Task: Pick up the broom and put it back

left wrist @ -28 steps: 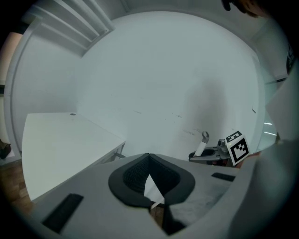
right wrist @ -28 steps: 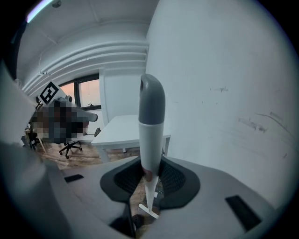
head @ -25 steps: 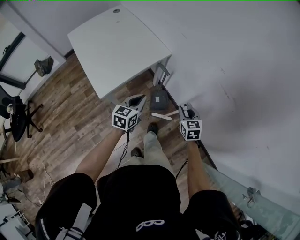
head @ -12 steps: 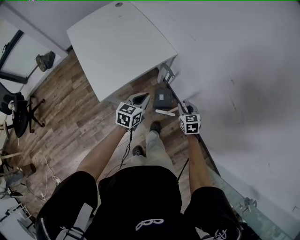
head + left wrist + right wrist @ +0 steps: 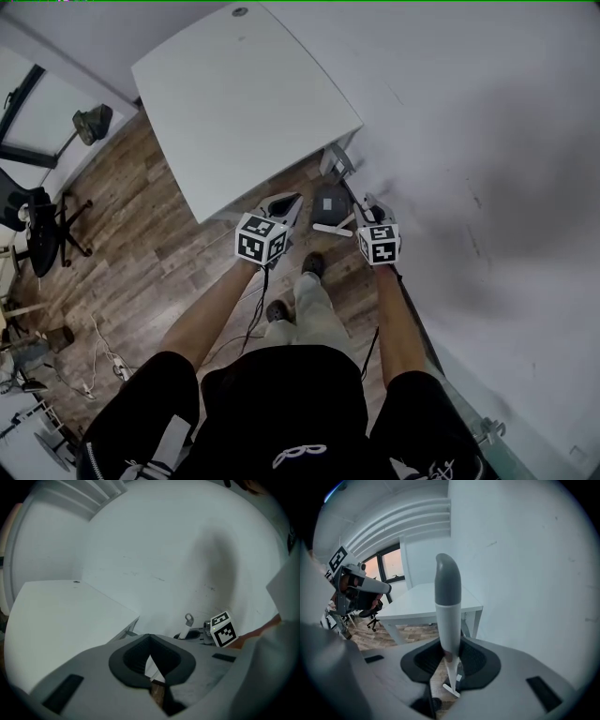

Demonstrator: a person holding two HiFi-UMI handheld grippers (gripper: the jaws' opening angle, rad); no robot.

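Observation:
My right gripper (image 5: 449, 649) is shut on the broom's handle (image 5: 447, 611), a white shaft with a grey rounded end that stands up out of the jaws. In the head view the white shaft (image 5: 330, 230) pokes left from the right gripper (image 5: 373, 206), just above a grey dustpan-like base (image 5: 330, 200) on the floor by the wall. My left gripper (image 5: 289, 201) hovers left of that base, its jaws together and nothing between them (image 5: 150, 638). The left gripper view also shows the right gripper's marker cube (image 5: 223, 630) and a white stick with a ring end (image 5: 188, 620).
A white table (image 5: 244, 94) stands ahead on the left, its leg (image 5: 335, 159) close to the grey base. The pale wall (image 5: 487, 141) runs along the right. An office chair (image 5: 37, 225) and loose cables (image 5: 103, 349) are on the wooden floor at the far left.
Both grippers have moved forward and down toward the wall and the grey base. The right gripper has kept its hold on the handle.

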